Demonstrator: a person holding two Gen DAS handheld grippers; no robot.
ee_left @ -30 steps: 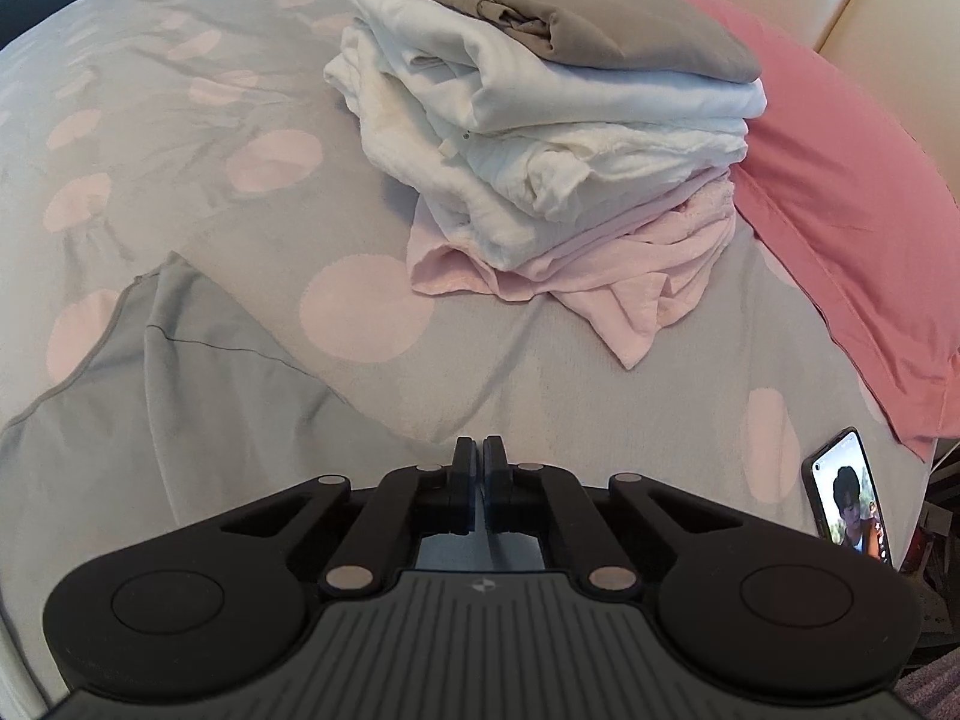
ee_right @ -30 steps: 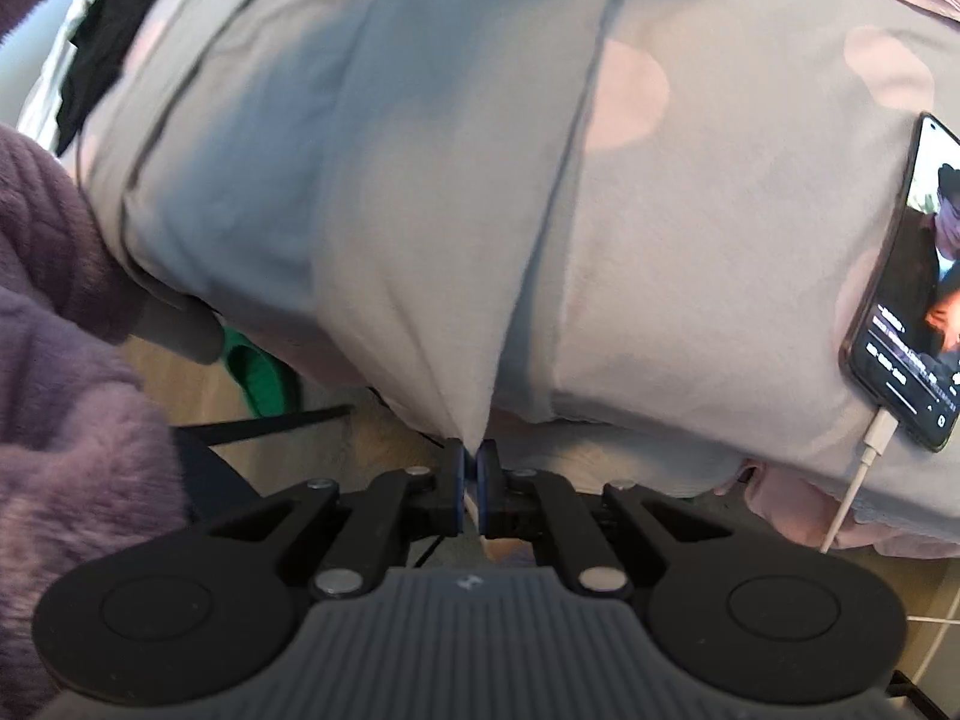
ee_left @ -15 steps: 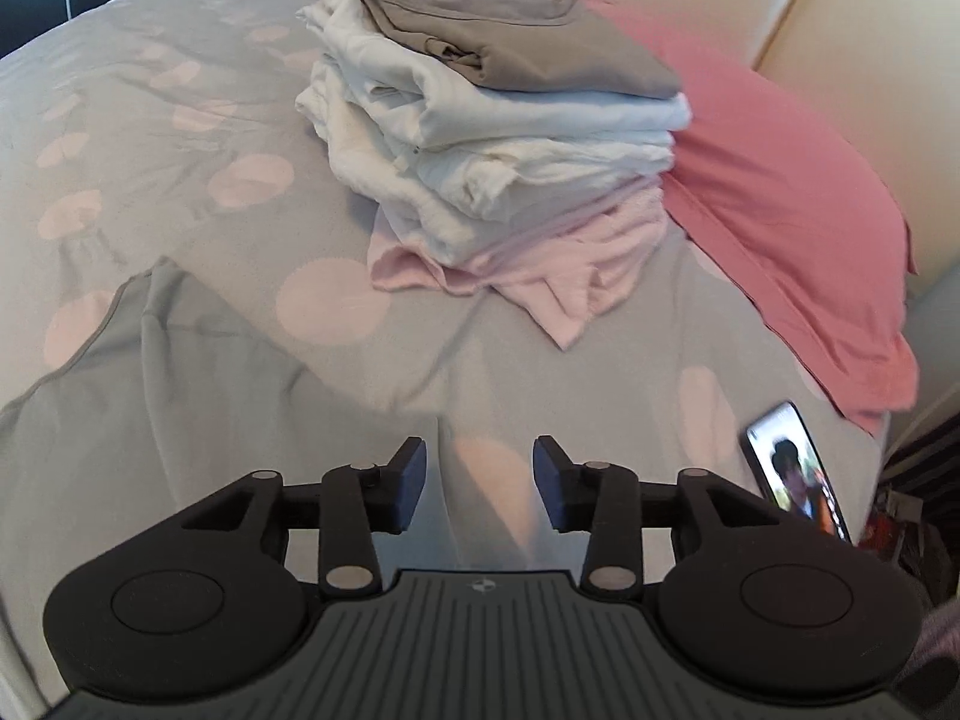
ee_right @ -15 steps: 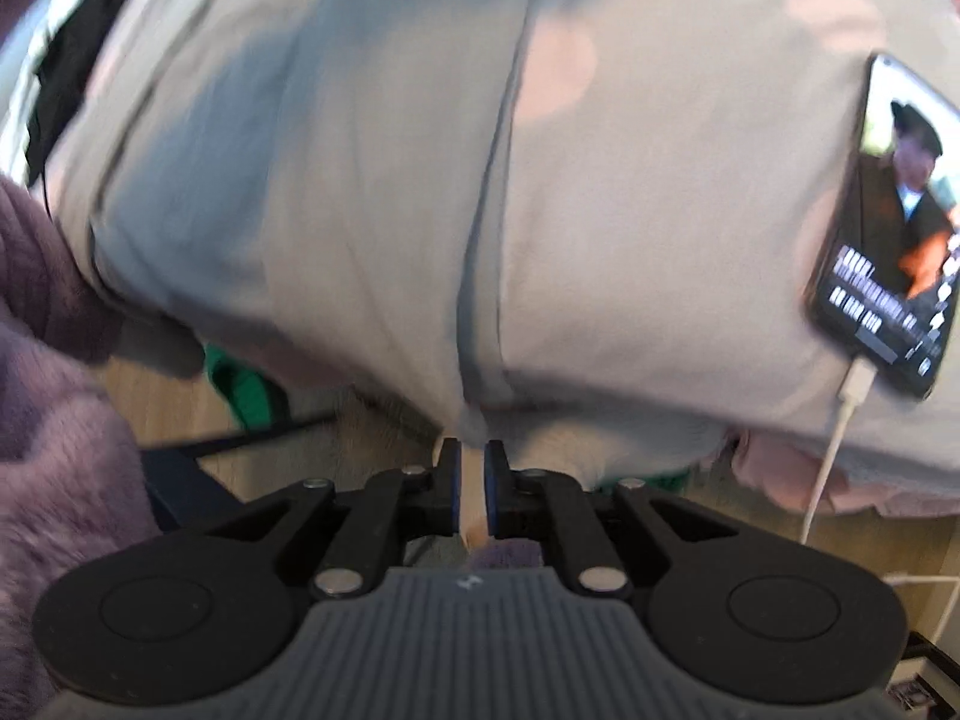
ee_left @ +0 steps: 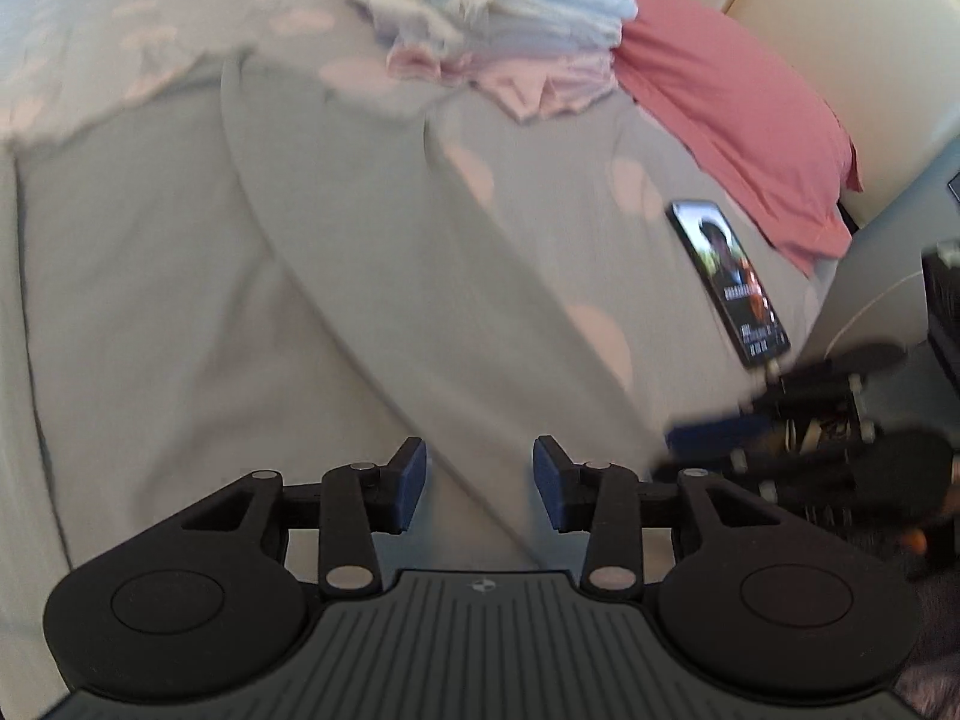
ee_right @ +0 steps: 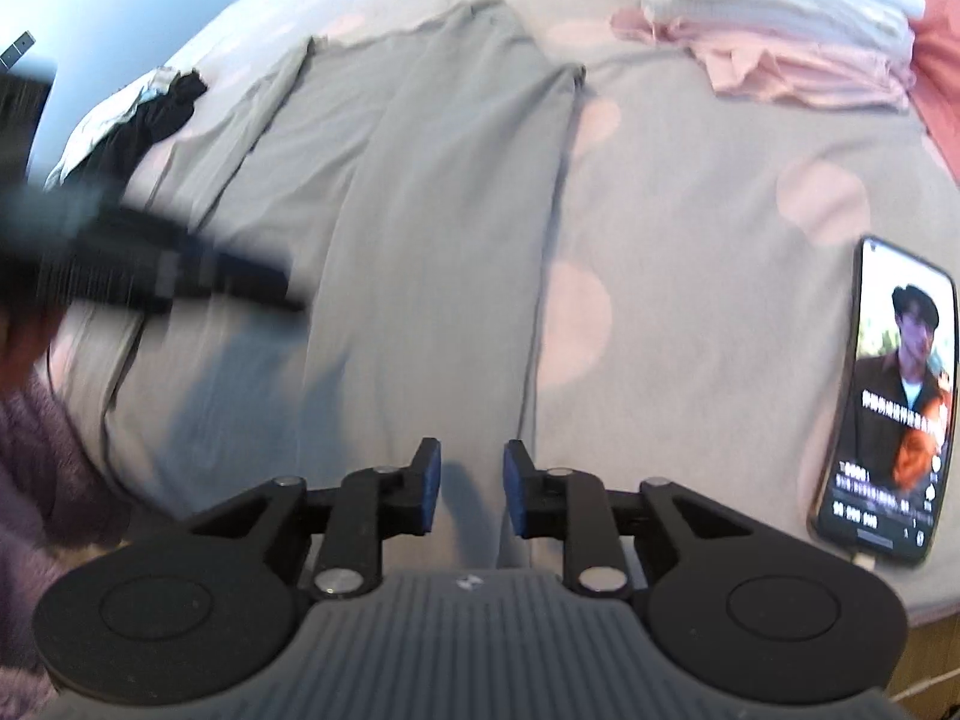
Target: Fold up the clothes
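Right wrist view: one grey garment (ee_right: pixel 408 192), one phone (ee_right: pixel 888 396), one stack (ee_right: pixel 774 18).

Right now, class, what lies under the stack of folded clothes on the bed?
The stack of folded clothes rests on the grey bedspread with pink dots; its lowest visible layer is a pink garment. Anything beneath that garment is covered.

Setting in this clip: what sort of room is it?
Most likely a bedroom. The work surface is a bed with a grey, pink-dotted cover, a pink pillow lies against a cream headboard, and a stack of folded clothes sits on the bed.
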